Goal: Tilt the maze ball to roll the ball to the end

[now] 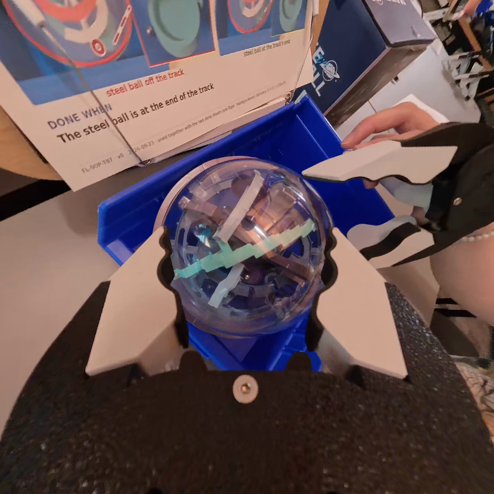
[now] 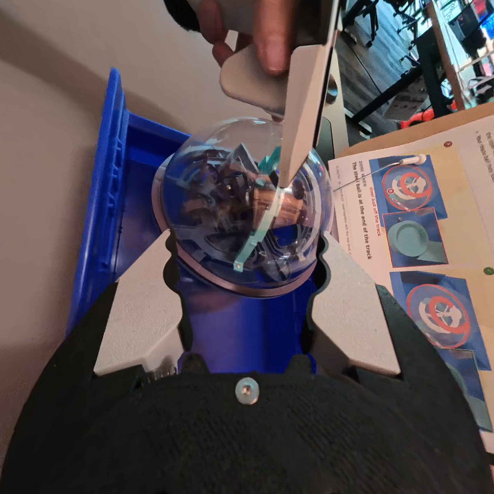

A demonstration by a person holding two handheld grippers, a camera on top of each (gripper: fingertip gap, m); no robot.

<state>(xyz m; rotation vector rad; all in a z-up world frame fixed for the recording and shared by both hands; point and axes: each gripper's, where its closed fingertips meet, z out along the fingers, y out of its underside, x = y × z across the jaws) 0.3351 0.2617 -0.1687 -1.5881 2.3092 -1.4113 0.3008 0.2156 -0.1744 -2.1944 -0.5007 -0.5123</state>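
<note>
The maze ball (image 1: 240,240) is a clear sphere with teal, white and grey tracks inside. It sits over a blue bin (image 1: 307,139). My left gripper (image 1: 248,231) is shut on it, with a pad pressed to each side. A small shiny steel ball (image 1: 247,276) shows low inside, by a purple part. My right gripper (image 1: 326,205) comes in from the right with its jaws wide apart. In the right wrist view the right gripper (image 2: 246,234) has its tips at the maze ball's (image 2: 227,213) grey rim; contact is unclear. The left gripper (image 2: 280,152) reaches down onto the sphere there.
The blue bin (image 2: 107,187) stands on a pale table (image 1: 53,254). A printed instruction sheet (image 1: 160,120) leans behind it and also shows in the right wrist view (image 2: 401,200). A dark blue box (image 1: 361,53) stands at the back right. A hand (image 1: 387,125) holds the right gripper.
</note>
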